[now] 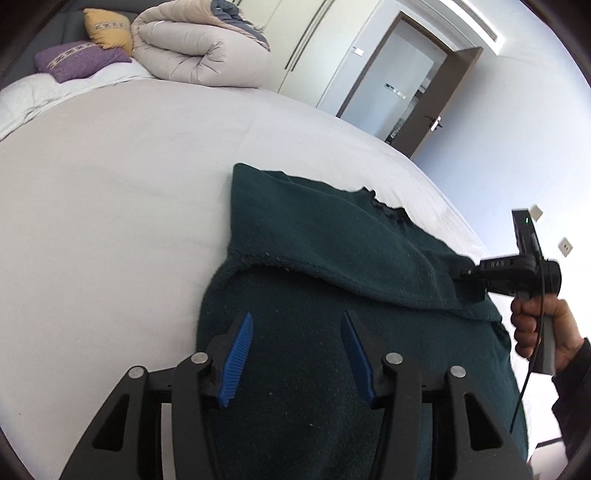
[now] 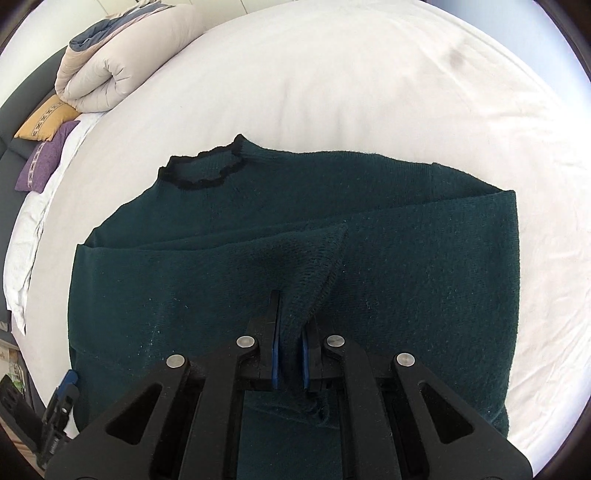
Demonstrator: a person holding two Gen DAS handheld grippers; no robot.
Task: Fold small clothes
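Note:
A dark green knit sweater (image 1: pixel 332 258) lies spread on the white bed (image 1: pixel 110 203); it also shows in the right wrist view (image 2: pixel 406 229), with its black-trimmed collar (image 2: pixel 201 171) toward the far left. My left gripper (image 1: pixel 297 321) is open and empty, hovering over the sweater's lower body. My right gripper (image 2: pixel 293 314) is shut on a fold of the sweater, a sleeve end or edge, pulled across the body. The right gripper also shows in the left wrist view (image 1: pixel 469 275), pinching the fabric at the right side.
A rolled beige duvet (image 1: pixel 192 48) with a yellow pillow (image 1: pixel 107 31) and a purple pillow (image 1: pixel 77 61) sit at the head of the bed. An open door (image 1: pixel 436 107) and white walls lie beyond the bed. The left gripper shows at the lower left of the right wrist view (image 2: pixel 62 398).

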